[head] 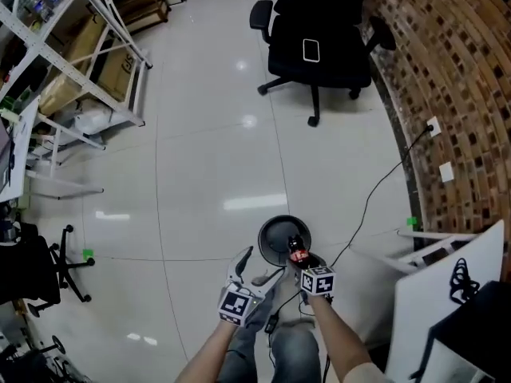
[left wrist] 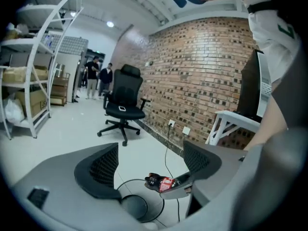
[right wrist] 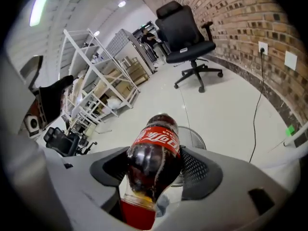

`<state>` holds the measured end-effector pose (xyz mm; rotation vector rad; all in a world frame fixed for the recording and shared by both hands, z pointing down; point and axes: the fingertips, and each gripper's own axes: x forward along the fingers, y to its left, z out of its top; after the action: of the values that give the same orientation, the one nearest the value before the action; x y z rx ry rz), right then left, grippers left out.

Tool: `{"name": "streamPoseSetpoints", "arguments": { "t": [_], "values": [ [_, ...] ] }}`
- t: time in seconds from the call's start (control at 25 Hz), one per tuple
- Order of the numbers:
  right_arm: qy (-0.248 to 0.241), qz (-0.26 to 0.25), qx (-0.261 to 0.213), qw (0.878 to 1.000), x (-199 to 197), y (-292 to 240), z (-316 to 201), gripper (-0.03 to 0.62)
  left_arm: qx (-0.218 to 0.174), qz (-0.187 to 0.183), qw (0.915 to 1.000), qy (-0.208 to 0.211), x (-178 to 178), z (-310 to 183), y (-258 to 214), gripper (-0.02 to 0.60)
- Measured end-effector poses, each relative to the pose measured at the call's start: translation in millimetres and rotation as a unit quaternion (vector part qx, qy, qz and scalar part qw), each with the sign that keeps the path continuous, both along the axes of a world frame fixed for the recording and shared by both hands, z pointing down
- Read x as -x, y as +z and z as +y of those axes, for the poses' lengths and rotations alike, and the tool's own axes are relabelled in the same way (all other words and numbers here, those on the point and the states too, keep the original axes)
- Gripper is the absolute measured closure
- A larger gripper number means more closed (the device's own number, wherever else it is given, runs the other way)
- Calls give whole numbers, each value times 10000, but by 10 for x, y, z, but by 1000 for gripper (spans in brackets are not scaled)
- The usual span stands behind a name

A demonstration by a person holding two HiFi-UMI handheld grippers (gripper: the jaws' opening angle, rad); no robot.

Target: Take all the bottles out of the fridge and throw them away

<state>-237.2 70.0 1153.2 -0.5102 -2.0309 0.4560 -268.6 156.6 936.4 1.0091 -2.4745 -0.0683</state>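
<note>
Head view looks steeply down on a pale glossy floor [head: 207, 174], with both grippers low in the picture above a round black bin [head: 275, 234]. The right gripper [right wrist: 156, 170] is clamped on a cola bottle [right wrist: 155, 153]: its two pads press the dark, red-labelled body from either side. The red cap points back toward the gripper's body and the base points outward. From above, the bottle sits over the near right part of the bin's rim. The left gripper [left wrist: 149, 165] is just beside it on the left, its jaws spread apart with nothing between them. Through that gap the left gripper view shows only the bin and the bottle in the other tool. A black cable [head: 375, 190] runs across the floor from beside the bin to a socket on the brick wall [head: 455, 78] at the right. A black office chair [head: 319, 46] stands farther off by that wall, with a small white flat thing on its seat. White metal shelving [head: 72, 54] fills the far left, and a white table [head: 447, 242] stands near the wall at the right
</note>
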Motion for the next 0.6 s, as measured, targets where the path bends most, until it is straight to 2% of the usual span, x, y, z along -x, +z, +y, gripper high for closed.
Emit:
{"name": "streamPoseSetpoints", "arguments": {
  "t": [0.2, 0.32, 0.4, 0.48, 0.6],
  "values": [
    [-235, 801, -241, 9962, -165, 1066, 222, 253, 59, 671, 9973, -307, -121, 121, 580, 178],
    [-167, 1468, -261, 9887, -375, 1588, 303, 253, 316, 732, 9967, -130, -215, 271, 886, 178],
    [-16, 1707, -247, 9850, -473, 1785, 253, 252, 411, 797, 9959, -145, -236, 307, 1019, 178],
    [90, 1513, -155, 9883, -450, 1804, 210, 249, 442, 854, 9952, -170, -219, 307, 1073, 178],
    [26, 1005, -5, 9949, -281, 1547, 280, 192, 404, 901, 9950, -129, -154, 299, 1033, 178]
  ]
}}
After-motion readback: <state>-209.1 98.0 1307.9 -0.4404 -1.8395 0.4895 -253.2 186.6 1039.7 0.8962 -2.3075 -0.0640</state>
